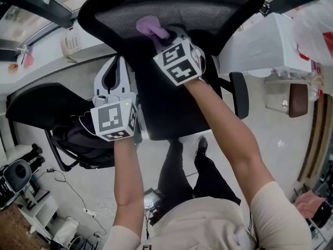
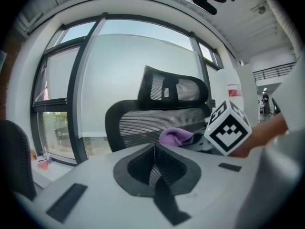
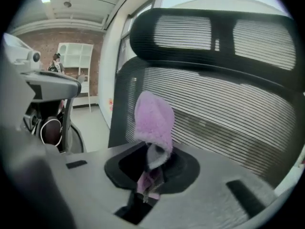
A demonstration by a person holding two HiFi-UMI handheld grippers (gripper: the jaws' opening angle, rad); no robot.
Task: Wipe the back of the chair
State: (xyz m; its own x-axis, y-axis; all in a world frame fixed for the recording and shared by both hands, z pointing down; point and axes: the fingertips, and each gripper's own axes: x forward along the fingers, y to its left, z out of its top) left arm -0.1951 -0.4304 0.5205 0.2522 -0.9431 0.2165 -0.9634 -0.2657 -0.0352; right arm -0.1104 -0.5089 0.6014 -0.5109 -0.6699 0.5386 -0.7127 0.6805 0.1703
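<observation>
Seemingly the wiping is only partway, as the right gripper [image 3: 151, 171] pinches a purple cloth [image 3: 153, 120] close against the upper mesh of the chair back [image 3: 228, 104], most of it arguably left to cover, while the left gripper [image 2: 153, 151], pressed together and empty, hangs aside.

Pale glossy floor [image 1: 263, 139], dark-framed windows [image 2: 59, 78], a brick wall [image 3: 91, 38] and white shelving [image 3: 76, 55]
</observation>
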